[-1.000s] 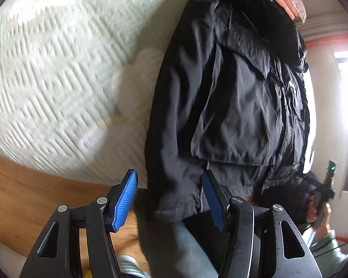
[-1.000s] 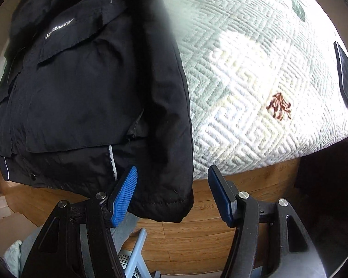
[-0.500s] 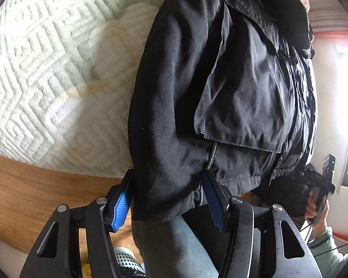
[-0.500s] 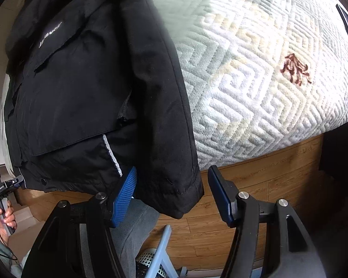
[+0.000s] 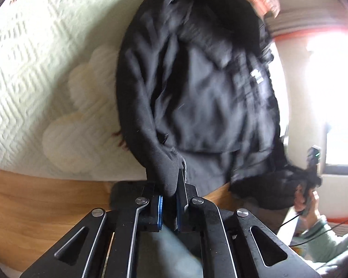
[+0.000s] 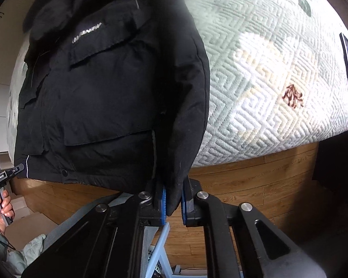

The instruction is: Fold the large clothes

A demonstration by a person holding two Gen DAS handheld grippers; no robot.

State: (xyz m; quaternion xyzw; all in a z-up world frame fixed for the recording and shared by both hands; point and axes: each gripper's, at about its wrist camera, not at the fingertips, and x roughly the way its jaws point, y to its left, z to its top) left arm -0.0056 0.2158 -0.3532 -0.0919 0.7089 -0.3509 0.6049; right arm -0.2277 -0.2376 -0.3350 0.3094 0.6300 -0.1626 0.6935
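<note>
Quilted bed (image 6: 266,81), wooden floor (image 6: 243,185)

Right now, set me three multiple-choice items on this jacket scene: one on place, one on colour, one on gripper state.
1. The jacket lies on:
A. the patterned bed cover
B. the wooden floor
C. a chair

2. The gripper pads are:
A. red
B. blue
C. white

3. The right gripper is:
A. open above the bed
B. shut on nothing
C. shut on the sleeve cuff

Answers:
1 A, the jacket's body spreads over the cover, hem past the edge.
2 B, blue shows beside the cloth.
3 C, black cuff fabric is pinched between the pads; the left gripper grips likewise.
</note>
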